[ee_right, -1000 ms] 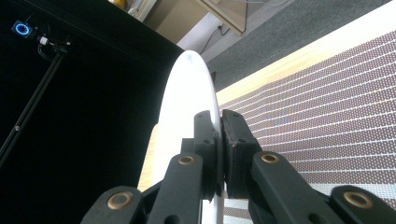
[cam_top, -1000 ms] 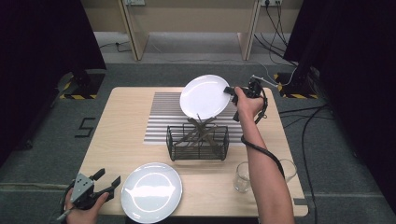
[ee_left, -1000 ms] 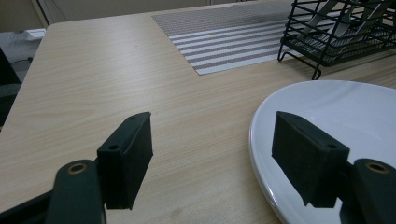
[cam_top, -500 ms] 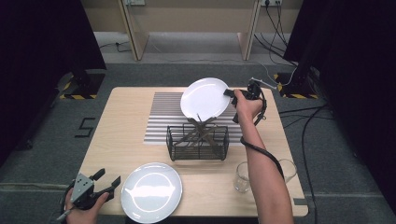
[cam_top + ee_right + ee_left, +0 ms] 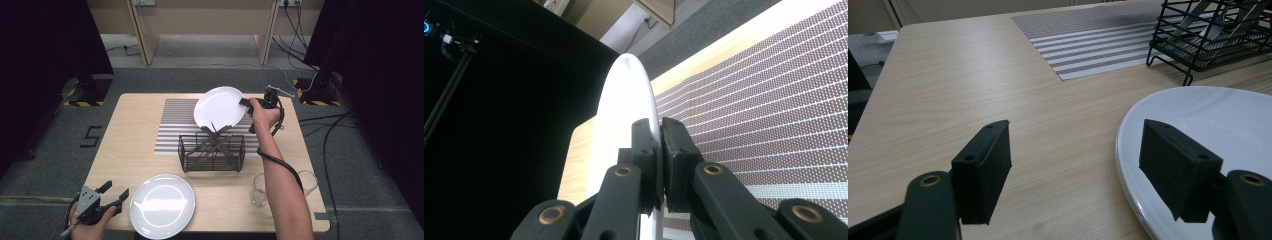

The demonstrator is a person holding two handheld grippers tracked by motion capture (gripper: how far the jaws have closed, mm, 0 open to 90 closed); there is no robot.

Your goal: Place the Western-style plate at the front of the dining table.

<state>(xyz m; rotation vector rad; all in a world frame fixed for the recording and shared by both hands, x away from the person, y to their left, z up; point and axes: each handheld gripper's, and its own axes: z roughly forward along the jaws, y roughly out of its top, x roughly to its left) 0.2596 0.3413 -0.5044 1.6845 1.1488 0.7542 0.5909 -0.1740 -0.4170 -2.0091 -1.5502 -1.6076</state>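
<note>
My right gripper (image 5: 246, 102) (image 5: 658, 150) is shut on the rim of a white plate (image 5: 220, 107) (image 5: 624, 110), held tilted on edge above the black wire rack (image 5: 212, 151) on the striped mat (image 5: 172, 122). The plate's lower edge is near the rack's crossed wooden bars. A second white plate (image 5: 161, 205) (image 5: 1218, 130) lies flat at the table's near edge. My left gripper (image 5: 114, 195) (image 5: 1075, 165) is open at the near left corner, its right pad (image 5: 1175, 167) over this plate's rim and its left pad (image 5: 985, 165) over bare table.
Two clear glasses, one (image 5: 259, 190) by the right forearm and one (image 5: 307, 182) to its right, stand at the near right of the wooden table (image 5: 130, 145). The rack (image 5: 1213, 35) is ahead of the left gripper. Cables lie on the floor at right.
The right gripper has brought the tilted plate slightly lower and closer toward the rack. The left gripper has stayed where it was.
</note>
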